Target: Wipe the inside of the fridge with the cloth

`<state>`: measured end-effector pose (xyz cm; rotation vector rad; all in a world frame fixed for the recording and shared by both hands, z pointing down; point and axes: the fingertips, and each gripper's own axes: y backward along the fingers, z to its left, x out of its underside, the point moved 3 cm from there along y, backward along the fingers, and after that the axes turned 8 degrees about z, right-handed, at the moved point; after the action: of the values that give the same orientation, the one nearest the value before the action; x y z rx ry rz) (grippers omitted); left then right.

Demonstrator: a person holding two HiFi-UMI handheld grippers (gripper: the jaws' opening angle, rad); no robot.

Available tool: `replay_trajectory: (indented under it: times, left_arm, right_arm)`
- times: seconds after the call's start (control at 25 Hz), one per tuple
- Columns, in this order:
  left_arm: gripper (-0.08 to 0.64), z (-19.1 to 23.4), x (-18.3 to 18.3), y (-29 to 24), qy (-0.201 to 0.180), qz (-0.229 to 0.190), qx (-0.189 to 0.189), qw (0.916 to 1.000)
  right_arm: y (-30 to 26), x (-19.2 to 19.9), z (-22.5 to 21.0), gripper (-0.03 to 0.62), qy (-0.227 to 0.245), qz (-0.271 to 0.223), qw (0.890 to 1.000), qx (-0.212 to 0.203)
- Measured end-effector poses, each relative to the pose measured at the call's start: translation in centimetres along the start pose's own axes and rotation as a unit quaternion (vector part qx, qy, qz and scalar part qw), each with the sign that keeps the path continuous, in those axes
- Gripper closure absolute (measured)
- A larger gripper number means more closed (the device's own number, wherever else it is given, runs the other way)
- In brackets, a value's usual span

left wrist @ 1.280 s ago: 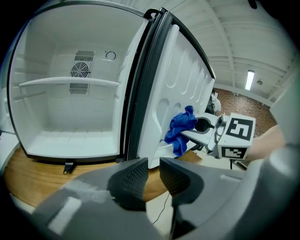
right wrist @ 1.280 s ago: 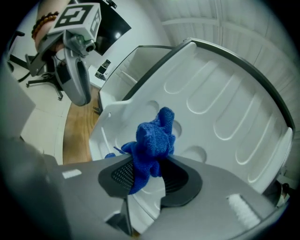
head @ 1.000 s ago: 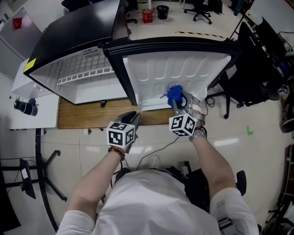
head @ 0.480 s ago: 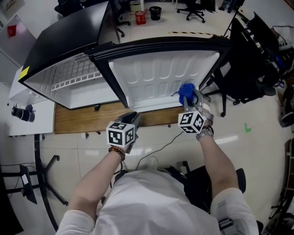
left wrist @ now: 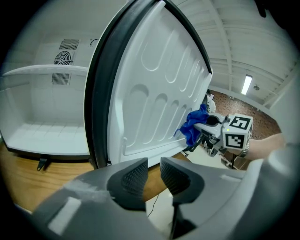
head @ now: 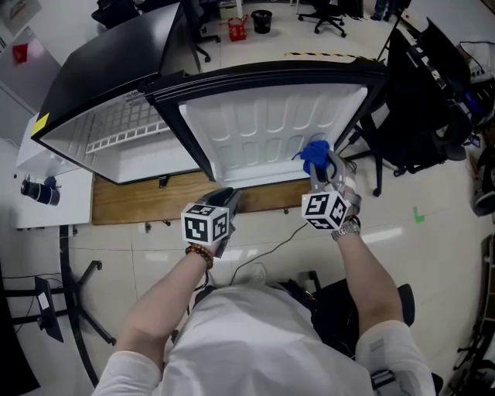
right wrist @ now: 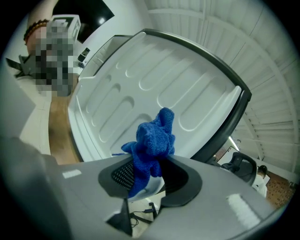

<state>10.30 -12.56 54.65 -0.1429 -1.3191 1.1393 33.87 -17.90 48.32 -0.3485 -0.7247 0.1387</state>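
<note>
The small fridge stands with its door swung wide, and the door's white ribbed inner liner point(head: 255, 128) point(left wrist: 154, 93) point(right wrist: 154, 79) faces me. A bunched blue cloth point(head: 313, 155) point(right wrist: 152, 140) point(left wrist: 193, 126) is pressed against the liner's lower right part. My right gripper point(head: 321, 166) point(right wrist: 147, 176) is shut on that cloth. The fridge's white interior point(head: 143, 151) point(left wrist: 42, 117), with a wire shelf, lies to the left. My left gripper point(head: 224, 195) point(left wrist: 153, 176) hovers before the door's hinge edge; its jaws have just been opening a little, and nothing is between them.
The fridge rests on a wooden board point(head: 147, 203). A white table with a black lens point(head: 37, 191) is at the left. Office chairs point(head: 332, 15), a red item point(head: 235, 29) and a black bin point(head: 261, 19) stand behind. Dark equipment point(head: 433, 93) crowds the right. A cable point(head: 267, 249) runs across the floor.
My right gripper has carried the blue cloth to the right along the door liner. The left gripper has stayed near the hinge edge.
</note>
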Motion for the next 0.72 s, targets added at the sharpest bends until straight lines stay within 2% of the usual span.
replay_trajectory:
  times: [0.16, 0.32, 0.48, 0.72]
  left_arm:
    - [0.469, 0.2, 0.3, 0.1, 0.004, 0.000, 0.000, 1.0000]
    - [0.469, 1.0, 0.5, 0.7, 0.009, -0.005, -0.008, 0.9999]
    - [0.469, 2.0, 0.3, 2.0, 0.000, -0.020, -0.027, 0.9994]
    - [0.477, 2.6, -1.8, 4.7, -0.029, -0.053, -0.046, 0.9971]
  right_arm:
    - [2.8, -2.4, 1.8, 0.459, -0.023, -0.044, 0.998, -0.026]
    - [5.5, -4.6, 6.1, 0.457, -0.033, -0.077, 0.993, -0.081]
    - [6.1, -6.0, 11.3, 0.457, -0.025, -0.084, 0.986, -0.139]
    - [4.0, -8.3, 17.2, 0.457, -0.009, -0.079, 0.978, -0.195]
